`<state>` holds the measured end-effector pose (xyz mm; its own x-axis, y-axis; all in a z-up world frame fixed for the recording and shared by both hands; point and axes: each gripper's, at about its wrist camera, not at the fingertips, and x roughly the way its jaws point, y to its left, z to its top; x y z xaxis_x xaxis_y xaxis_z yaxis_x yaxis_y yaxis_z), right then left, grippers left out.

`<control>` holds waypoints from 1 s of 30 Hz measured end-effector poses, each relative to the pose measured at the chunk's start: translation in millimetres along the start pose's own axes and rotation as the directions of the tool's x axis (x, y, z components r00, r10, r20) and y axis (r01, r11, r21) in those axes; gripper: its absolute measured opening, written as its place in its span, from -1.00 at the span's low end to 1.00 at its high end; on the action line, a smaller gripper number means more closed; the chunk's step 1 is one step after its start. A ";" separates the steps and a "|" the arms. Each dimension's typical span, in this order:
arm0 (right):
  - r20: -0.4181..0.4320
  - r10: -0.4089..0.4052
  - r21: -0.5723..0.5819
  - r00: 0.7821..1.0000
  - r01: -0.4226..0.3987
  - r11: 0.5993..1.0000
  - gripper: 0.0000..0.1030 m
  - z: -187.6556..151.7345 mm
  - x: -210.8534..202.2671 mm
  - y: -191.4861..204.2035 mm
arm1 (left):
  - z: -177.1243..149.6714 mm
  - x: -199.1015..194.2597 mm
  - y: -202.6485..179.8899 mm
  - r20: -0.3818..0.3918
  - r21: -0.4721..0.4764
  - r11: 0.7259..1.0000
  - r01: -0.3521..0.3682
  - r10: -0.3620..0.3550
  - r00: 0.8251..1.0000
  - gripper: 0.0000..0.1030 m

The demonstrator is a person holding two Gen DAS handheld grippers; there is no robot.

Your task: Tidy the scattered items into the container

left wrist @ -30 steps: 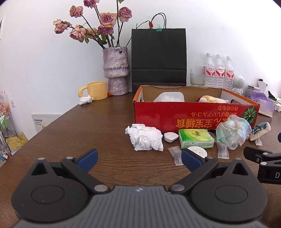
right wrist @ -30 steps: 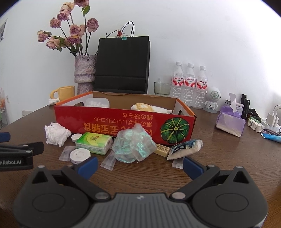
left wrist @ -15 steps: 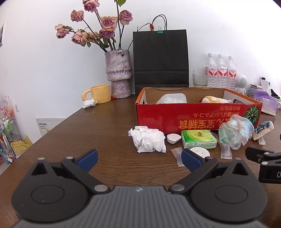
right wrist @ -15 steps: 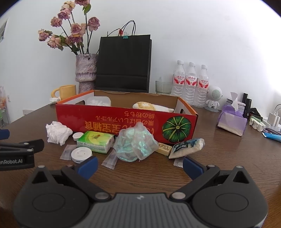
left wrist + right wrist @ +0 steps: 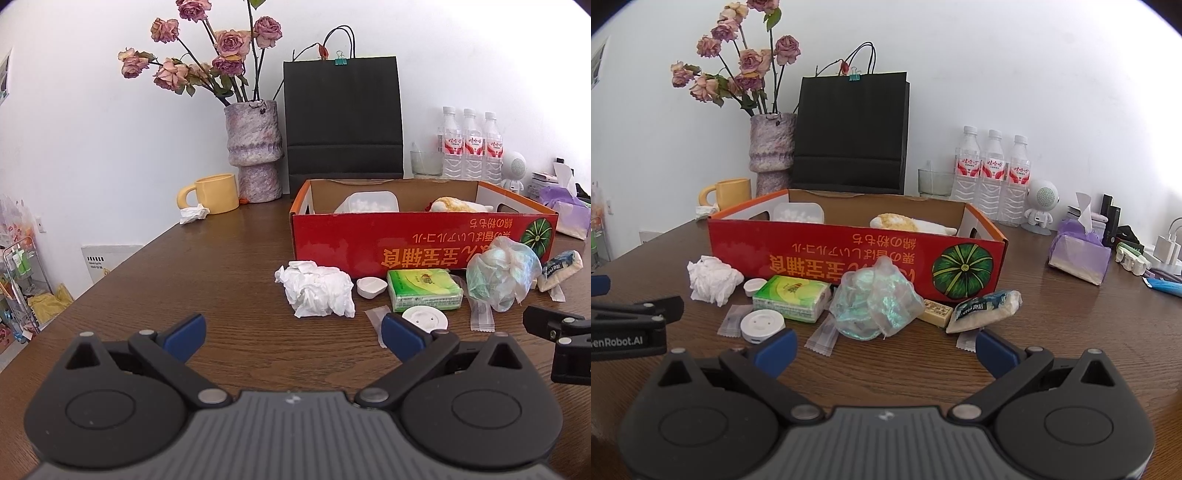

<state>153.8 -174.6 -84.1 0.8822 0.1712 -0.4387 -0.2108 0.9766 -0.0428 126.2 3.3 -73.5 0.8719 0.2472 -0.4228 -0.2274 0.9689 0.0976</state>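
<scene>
A red cardboard box (image 5: 424, 240) (image 5: 849, 254) stands on the brown table, holding a clear tub (image 5: 369, 202) and a yellow-white soft item (image 5: 908, 223). In front of it lie a crumpled white tissue (image 5: 317, 288) (image 5: 713, 278), a small white cap (image 5: 371, 287), a green tissue pack (image 5: 424, 290) (image 5: 792, 297), a round white disc (image 5: 761, 324), a crumpled clear plastic bag (image 5: 877, 301), a yellow bar (image 5: 936, 312) and a blue-white packet (image 5: 986, 308). My left gripper (image 5: 291, 334) is open, short of the tissue. My right gripper (image 5: 884, 347) is open, just short of the plastic bag.
At the back stand a vase of dried roses (image 5: 253, 151), a yellow mug (image 5: 216, 194), a black paper bag (image 5: 343, 118), three water bottles (image 5: 991, 177) and a glass (image 5: 934, 182). A purple tissue pack (image 5: 1078, 254) and small gadgets sit right. The table's edge runs along the left.
Both grippers have risen and tilted slightly, so the box and scattered items sit a little lower and nearer in view. Nothing was grasped or moved.
</scene>
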 end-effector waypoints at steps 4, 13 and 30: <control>-0.002 -0.001 0.005 1.000 0.001 1.000 1.00 0.3 0.7 -1.0 | -0.3 -1.1 -0.7 0.005 0.002 1.000 -0.004 0.004 1.000 1.00; -0.002 -0.001 0.005 1.000 0.001 1.000 1.00 0.2 0.8 -1.3 | 0.1 -1.2 0.7 0.005 -0.006 1.000 0.000 0.000 1.000 1.00; -0.004 0.000 0.005 1.000 0.000 1.000 1.00 -0.1 1.0 -1.3 | 0.3 -0.5 1.3 0.004 -0.012 1.000 0.011 -0.011 1.000 1.00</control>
<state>155.0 -175.7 -84.6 0.8804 0.1706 -0.4426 -0.2087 0.9772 -0.0385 125.6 4.4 -72.8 0.8761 0.2367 -0.4201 -0.2232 0.9713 0.0818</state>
